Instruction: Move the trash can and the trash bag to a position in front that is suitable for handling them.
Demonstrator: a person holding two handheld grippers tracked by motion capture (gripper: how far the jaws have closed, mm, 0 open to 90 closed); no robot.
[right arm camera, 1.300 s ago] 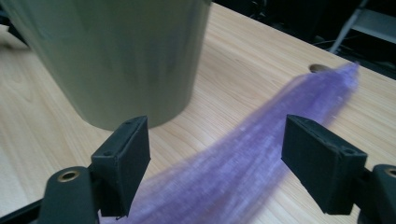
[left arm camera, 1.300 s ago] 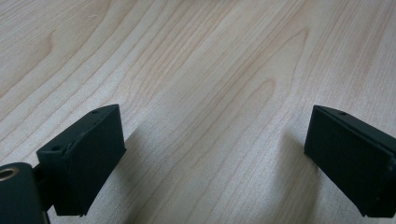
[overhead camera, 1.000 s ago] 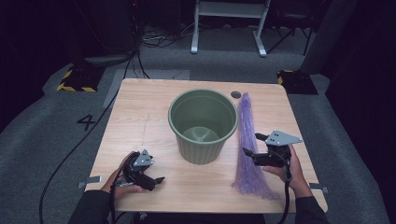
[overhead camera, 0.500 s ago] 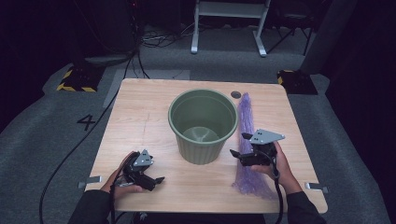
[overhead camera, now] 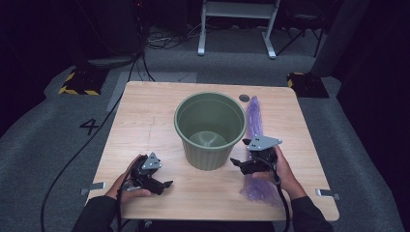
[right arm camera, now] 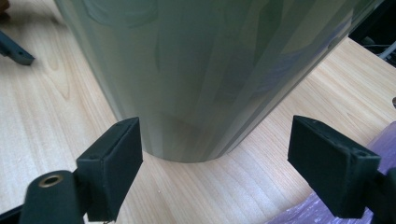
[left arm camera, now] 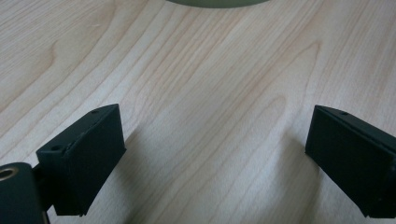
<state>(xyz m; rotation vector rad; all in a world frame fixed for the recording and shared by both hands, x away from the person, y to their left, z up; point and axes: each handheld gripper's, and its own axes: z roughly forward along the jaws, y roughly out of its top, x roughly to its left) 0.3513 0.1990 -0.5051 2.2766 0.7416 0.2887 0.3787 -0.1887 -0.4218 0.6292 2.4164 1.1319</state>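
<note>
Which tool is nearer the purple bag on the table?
Right. The right tool hovers over the purple bag beside the green pot, jaws open toward the pot. The left tool rests on the table's near-left part, across the pot from the bag.

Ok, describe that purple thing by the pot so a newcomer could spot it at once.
Start at the green pot in the middle of the wooden table. On its right lies a long purple plastic bag, flat, running from the table's far edge toward the near one: the one crinkly, see-through thing there.

A "4" on the grey floor (overhead camera: 90,126)
</note>
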